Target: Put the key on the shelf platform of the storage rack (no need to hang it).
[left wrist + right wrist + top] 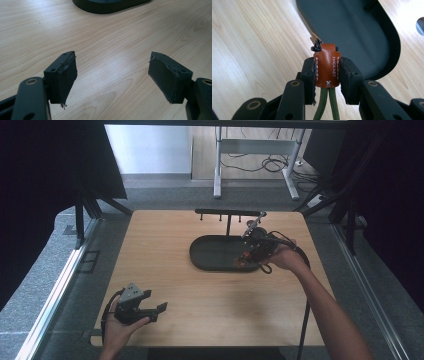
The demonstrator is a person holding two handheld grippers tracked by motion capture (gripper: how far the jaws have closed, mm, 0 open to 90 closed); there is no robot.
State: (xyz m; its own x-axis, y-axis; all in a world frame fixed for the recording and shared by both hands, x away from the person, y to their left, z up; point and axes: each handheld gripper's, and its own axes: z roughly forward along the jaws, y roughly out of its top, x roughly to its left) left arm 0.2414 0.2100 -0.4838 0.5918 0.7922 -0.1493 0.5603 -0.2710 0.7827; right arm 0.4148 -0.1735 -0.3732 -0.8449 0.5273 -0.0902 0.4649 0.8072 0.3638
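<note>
Right gripper view: leather tag [327, 66] between claw [327, 75] jaws

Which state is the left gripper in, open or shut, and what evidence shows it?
Open. In its own view the left gripper has its two jaws standing wide apart, with bare wooden table between them and nothing held.

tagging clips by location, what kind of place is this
Probably a lab or office set up for recording: a wooden table enclosed by dark curtains on a metal frame, grey carpet, a desk leg with loose cables behind. A person's hands work two handheld grippers near a black tray.
</note>
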